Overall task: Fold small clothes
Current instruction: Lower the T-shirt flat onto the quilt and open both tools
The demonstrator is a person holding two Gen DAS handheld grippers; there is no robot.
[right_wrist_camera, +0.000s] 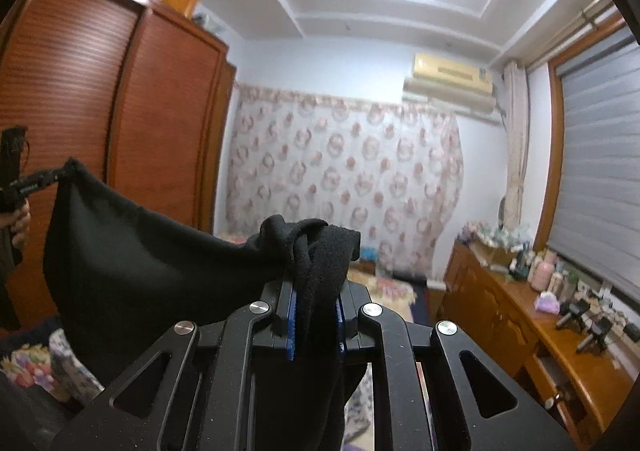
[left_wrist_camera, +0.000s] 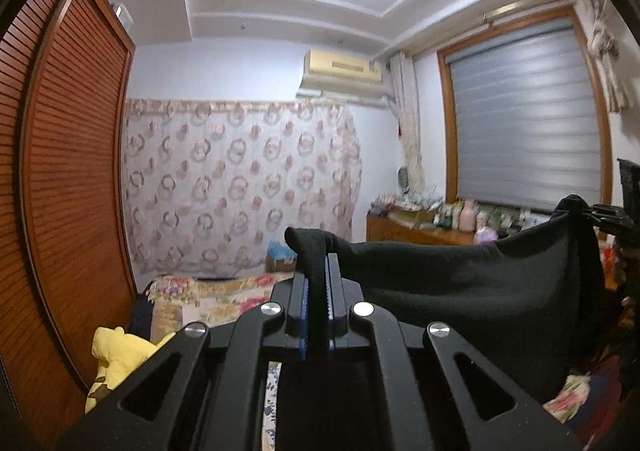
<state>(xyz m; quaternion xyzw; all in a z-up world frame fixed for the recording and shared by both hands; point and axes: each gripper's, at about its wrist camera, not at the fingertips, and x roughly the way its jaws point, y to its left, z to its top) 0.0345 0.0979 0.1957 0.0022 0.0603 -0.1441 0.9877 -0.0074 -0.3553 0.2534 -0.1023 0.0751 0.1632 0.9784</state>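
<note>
The black garment hangs in the air, stretched between the two grippers and sagging in the middle, well above the bed. The left gripper is clenched on one corner, a tab of cloth standing up between its blue pads. The right gripper is clenched on the opposite corner, where the cloth is bunched and twisted, part of it draping down over the jaws. Each gripper also shows in the other's view, at the far end of the cloth.

Judgement: the garment is lifted and spread, so the step in hand is the straightening before a fold. No fold is yet made. The next move calls for lowering the cloth flat onto the floral bedspread, or bringing the two held corners together, with the top edge kept taut. The twisted bunch at the right corner may leave a crooked edge.

Surroundings: a yellow plush toy lies at the bed's near left edge and could sit under the cloth. A louvred wooden wardrobe stands left, a cluttered wooden dresser right, below the blinded window; neither is near the cloth.
</note>
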